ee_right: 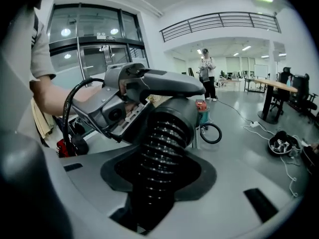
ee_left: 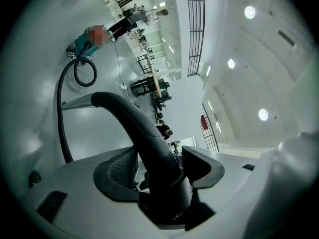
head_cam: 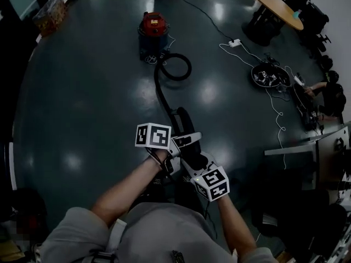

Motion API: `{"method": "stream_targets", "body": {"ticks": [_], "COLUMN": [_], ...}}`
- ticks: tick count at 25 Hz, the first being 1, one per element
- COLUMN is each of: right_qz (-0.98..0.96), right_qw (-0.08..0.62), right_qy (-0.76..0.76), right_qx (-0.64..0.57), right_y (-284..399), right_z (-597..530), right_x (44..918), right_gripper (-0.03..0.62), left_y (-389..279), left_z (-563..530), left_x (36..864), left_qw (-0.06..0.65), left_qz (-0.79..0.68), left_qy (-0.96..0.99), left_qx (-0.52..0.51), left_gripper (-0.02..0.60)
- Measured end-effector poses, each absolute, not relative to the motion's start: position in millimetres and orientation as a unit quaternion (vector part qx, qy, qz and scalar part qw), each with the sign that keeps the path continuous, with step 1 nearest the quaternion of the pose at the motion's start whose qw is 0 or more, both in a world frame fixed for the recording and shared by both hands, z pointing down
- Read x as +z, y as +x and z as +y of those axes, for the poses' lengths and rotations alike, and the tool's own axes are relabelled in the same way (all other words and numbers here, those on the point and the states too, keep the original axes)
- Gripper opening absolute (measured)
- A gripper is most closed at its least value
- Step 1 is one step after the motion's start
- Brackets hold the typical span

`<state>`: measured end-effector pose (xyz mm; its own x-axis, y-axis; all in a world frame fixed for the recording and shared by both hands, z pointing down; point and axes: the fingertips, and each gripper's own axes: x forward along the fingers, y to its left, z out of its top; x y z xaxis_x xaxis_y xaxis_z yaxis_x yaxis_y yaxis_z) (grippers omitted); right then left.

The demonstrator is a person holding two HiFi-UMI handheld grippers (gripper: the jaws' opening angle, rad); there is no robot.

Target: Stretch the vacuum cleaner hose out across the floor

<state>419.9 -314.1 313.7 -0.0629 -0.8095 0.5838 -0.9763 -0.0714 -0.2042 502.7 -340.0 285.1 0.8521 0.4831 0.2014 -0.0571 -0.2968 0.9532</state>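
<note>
The red vacuum cleaner (head_cam: 153,29) stands far off on the dark floor. Its black hose (head_cam: 160,92) makes one loop beside it, then runs toward me. The hose's curved rigid end tube (ee_left: 129,118) lies between the jaws of my left gripper (ee_left: 162,166); thin slivers of gap show beside both pads, so it is open. Just behind it, my right gripper (ee_right: 159,176) is shut on the ribbed hose (ee_right: 162,143). In the head view the left gripper (head_cam: 187,141) and the right gripper (head_cam: 191,164) are close together, low in the middle.
A round wooden table (head_cam: 274,4) stands at the back right. A power strip with white cable (head_cam: 235,43) and a round tub of cables (head_cam: 269,75) lie on the floor to the right. A person (ee_right: 206,71) stands beyond the vacuum.
</note>
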Motion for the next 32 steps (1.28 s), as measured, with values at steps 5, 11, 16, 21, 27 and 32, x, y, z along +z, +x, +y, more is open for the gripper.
{"method": "stream_targets", "body": {"ticks": [5,11,16,21,27,32], "right_qz": [-0.68,-0.706,-0.716,-0.755,-0.786,-0.791], "right_qw": [0.124,0.139,0.191,0.311,0.439,0.465], "right_qy": [0.658,0.629,0.626,0.555,0.414,0.366], "right_qx": [0.3,0.295,0.244,0.158,0.134,0.155], "right_y": [390,370,395,366,258,175], "right_z": [-283,-209,-181,-200,-209,-227], "right_x": [311,300,291,274,326,369], "right_gripper": [0.286,0.291,0.291,0.291,0.291,0.249], "left_y": [481,443,392,330,252,197], "left_z": [-309,-271,-234,-216,-196,-210], "left_x": [280,275,282,291,291,293], "left_qw": [0.516,0.407,0.332,0.242,0.16,0.122], "left_qz": [0.177,0.22,0.244,0.263,0.35,0.398], "left_qy": [0.798,0.83,0.83,0.815,0.791,0.785], "left_qx": [0.258,0.312,0.376,0.455,0.476,0.458], "left_gripper": [0.273,0.258,0.232,0.196,0.174,0.124]}}
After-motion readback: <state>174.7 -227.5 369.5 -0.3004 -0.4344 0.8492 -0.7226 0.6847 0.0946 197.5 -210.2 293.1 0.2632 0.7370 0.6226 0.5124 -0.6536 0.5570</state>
